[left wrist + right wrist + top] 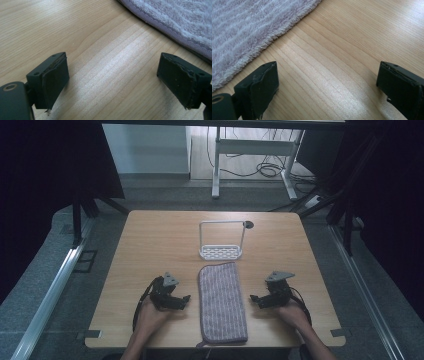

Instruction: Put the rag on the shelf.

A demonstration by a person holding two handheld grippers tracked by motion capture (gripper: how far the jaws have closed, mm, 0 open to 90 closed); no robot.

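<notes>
Towel lies flat between left hand-held gripper and right hand-held gripper; both jaws apart, empty.

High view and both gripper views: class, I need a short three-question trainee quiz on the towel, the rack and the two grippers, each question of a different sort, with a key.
1. True or false: the striped purple terry towel lies folded flat between the left gripper and the right gripper.
2. What stands just beyond the towel's far end? A) the white wire rack with a tall handle B) a red mug C) a glass bottle
3. Fill in: both grippers' jaws are ____, with bare light wooden table between them.

Key: 1 true; 2 A; 3 open.
</notes>
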